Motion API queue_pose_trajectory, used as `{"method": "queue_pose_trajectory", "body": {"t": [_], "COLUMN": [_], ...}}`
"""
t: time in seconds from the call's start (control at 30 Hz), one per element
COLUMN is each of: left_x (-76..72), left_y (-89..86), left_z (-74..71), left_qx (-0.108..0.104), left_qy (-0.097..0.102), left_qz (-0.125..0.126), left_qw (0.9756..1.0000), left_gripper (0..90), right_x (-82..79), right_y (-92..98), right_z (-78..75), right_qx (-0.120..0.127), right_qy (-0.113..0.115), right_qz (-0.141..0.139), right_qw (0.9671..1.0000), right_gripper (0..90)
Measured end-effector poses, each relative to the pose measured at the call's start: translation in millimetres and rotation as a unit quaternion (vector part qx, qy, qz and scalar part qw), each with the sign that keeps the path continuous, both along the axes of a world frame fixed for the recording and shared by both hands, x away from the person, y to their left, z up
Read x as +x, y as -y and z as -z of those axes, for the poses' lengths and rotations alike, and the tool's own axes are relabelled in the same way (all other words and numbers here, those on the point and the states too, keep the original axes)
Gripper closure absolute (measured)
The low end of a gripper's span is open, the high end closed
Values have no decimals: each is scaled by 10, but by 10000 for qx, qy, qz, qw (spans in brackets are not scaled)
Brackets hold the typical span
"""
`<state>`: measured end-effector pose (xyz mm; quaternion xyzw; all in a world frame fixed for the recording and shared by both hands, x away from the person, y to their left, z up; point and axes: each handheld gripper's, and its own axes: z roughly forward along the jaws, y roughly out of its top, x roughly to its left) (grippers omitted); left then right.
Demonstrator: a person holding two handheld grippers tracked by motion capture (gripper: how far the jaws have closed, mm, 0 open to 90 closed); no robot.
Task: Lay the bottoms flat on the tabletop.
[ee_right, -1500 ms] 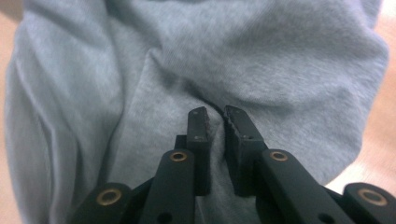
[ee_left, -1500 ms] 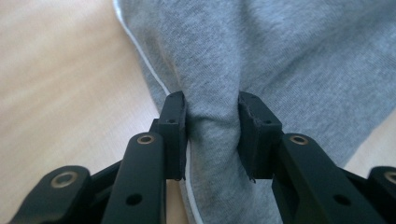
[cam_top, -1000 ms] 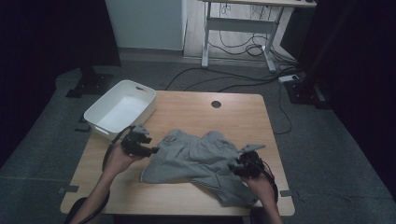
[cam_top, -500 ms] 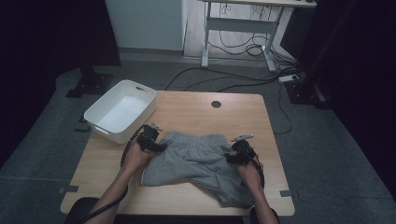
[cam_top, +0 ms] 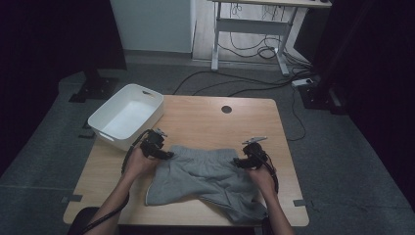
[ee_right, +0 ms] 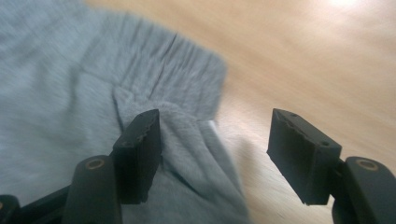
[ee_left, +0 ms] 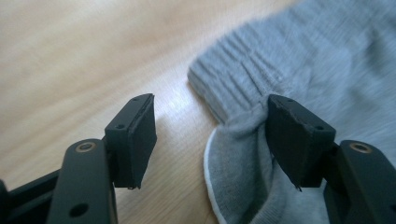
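Shorts point(cam_top: 205, 176) flat mid-table, L gripper point(cam_top: 157, 152) & R gripper point(cam_top: 243, 161) jaws just opened at waistband corners, nothing clamped.

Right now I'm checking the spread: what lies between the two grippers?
In the high view, the grey shorts' ribbed waistband runs from the left gripper to the right gripper; nothing else lies there.

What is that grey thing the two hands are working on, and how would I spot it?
Look at the wooden table. On its near half, between the left gripper and the right gripper, lies a pair of grey shorts. It is the only soft, crumpled thing there; the white tub beside it is hard and empty.
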<state>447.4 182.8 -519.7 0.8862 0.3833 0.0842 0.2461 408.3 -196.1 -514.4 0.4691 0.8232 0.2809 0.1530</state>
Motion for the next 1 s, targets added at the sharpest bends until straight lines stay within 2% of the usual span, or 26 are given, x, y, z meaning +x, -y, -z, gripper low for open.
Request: {"method": "queue_pose_trajectory", "body": {"t": [0.03, 0.07, 0.1, 0.17, 0.23, 0.27, 0.33, 0.37, 0.43, 0.47, 0.57, 0.63, 0.67, 0.7, 0.73, 0.77, 0.8, 0.83, 0.9, 0.93, 1.0], "left_x": [-23, -56, -85, -141, -195, -226, -268, -289, -302, -304, -250, -111, 52, 168, 317, 424, 466, 458, 368, 324, 254], "left_y": [9, 7, 4, 17, 44, 57, 53, 31, -16, -22, 9, 67, 109, 140, 179, 202, 206, 201, 181, 170, 138], "left_z": [37, 45, 41, 23, 11, 5, -45, -115, -345, -491, -987, -1268, -1363, -1379, -1360, -1318, -1268, -1215, -1076, -997, -840], "left_qx": [14, 20, -42, -18, 25, 89, 112, -14, -333, -447, -521, -497, -406, -262, 19, 228, 272, 182, 19, 17, 92], "left_qy": [11, 105, 106, 68, 39, 83, 174, 293, 544, 746, 1354, 1790, 2002, 2050, 1978, 1863, 1761, 1699, 1610, 1559, 1432], "left_qz": [3, 41, 35, 152, 254, 327, 450, 453, 451, 442, 471, 395, 212, 64, -169, -344, -377, -333, -158, -86, 39], "left_qw": [10000, 9999, 9999, 9999, 9997, 9994, 9988, 9985, 9969, 9952, 9883, 9818, 9787, 9784, 9801, 9816, 9833, 9847, 9868, 9877, 9896], "left_gripper": [364, 379, 424, 588, 717, 765, 807, 815, 821, 823, 825, 826, 822, 788, 717, 578, 520, 503, 436, 421, 408], "right_x": [18, 16, 2, -65, -120, -147, -203, -230, -277, -289, -245, -120, -23, 140, 256, 407, 517, 565, 538, 496, 417], "right_y": [-31, -59, -80, -104, -114, -120, -122, -107, -62, -40, 0, 13, 14, 19, 30, 54, 78, 101, 123, 132, 145], "right_z": [57, 108, 148, 165, 145, 133, 87, 33, -148, -263, -655, -907, -1009, -1091, -1105, -1090, -1052, -1014, -932, -879, -759], "right_qx": [-49, -81, -123, -17, -20, -64, -135, -77, 58, 118, 112, 120, 119, 115, 108, 84, 84, 73, 175, 244, 233], "right_qy": [-70, -109, -166, -137, -199, -193, -123, -54, 178, 303, 761, 985, 1066, 1137, 1137, 1040, 956, 901, 891, 835, 719], "right_qz": [-63, -129, -217, -284, -323, -359, -395, -406, -399, -397, -340, -266, -202, -58, 67, 295, 517, 566, 439, 304, 203], "right_qw": [9999, 9998, 9996, 9995, 9993, 9991, 9991, 9991, 9990, 9987, 9965, 9947, 9940, 9934, 9934, 9941, 9940, 9943, 9949, 9957, 9969], "right_gripper": [354, 380, 428, 594, 751, 803, 824, 828, 832, 834, 837, 838, 836, 815, 732, 548, 487, 462, 426, 422, 411]}}
